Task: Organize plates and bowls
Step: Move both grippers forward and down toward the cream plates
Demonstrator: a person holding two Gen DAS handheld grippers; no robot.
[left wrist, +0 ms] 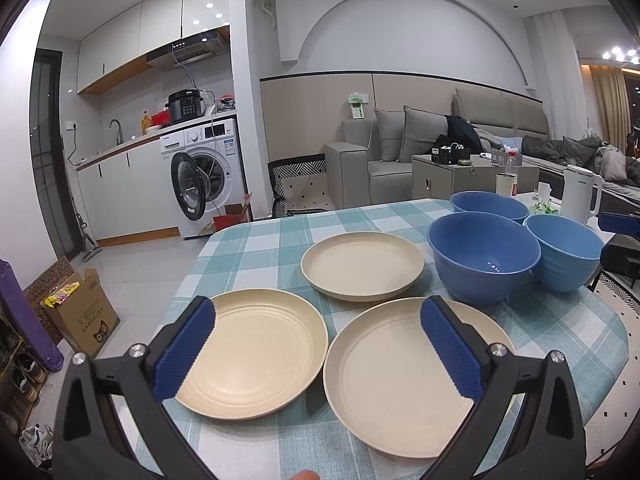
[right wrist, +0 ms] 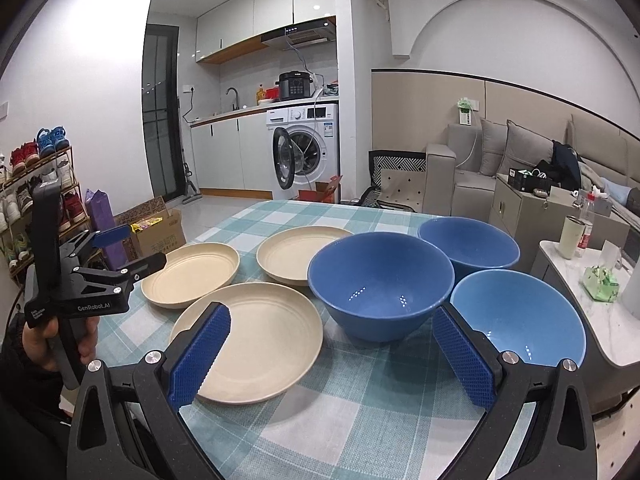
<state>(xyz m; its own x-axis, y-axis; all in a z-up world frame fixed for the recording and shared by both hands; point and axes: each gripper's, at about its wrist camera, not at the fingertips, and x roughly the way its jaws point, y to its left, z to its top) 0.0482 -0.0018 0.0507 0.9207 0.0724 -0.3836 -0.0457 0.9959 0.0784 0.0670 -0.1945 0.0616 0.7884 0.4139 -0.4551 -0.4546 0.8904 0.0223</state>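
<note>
Three cream plates lie apart on the checked tablecloth [left wrist: 272, 248]: a near-left plate [left wrist: 260, 352], a near-right plate [left wrist: 396, 376] and a far plate [left wrist: 362, 264]. Three blue bowls stand to their right: a large bowl [left wrist: 482, 260], a lighter bowl [left wrist: 568, 250] and a far bowl [left wrist: 488, 200]. My left gripper [left wrist: 318, 312] hovers open above the two near plates, holding nothing. In the right wrist view my right gripper [right wrist: 332, 322] is open over the cloth, between the near plate [right wrist: 256, 340] and the light blue bowl [right wrist: 520, 316], in front of the large bowl [right wrist: 380, 280]. A hand holds the left gripper [right wrist: 132, 248].
A white kettle [left wrist: 580, 192], a bottle and a cup stand on a side table [right wrist: 616, 332] beyond the bowls. Cardboard boxes [left wrist: 80, 316] and a shoe rack [right wrist: 36, 192] sit on the floor left of the table. A washing machine and a sofa stand further back.
</note>
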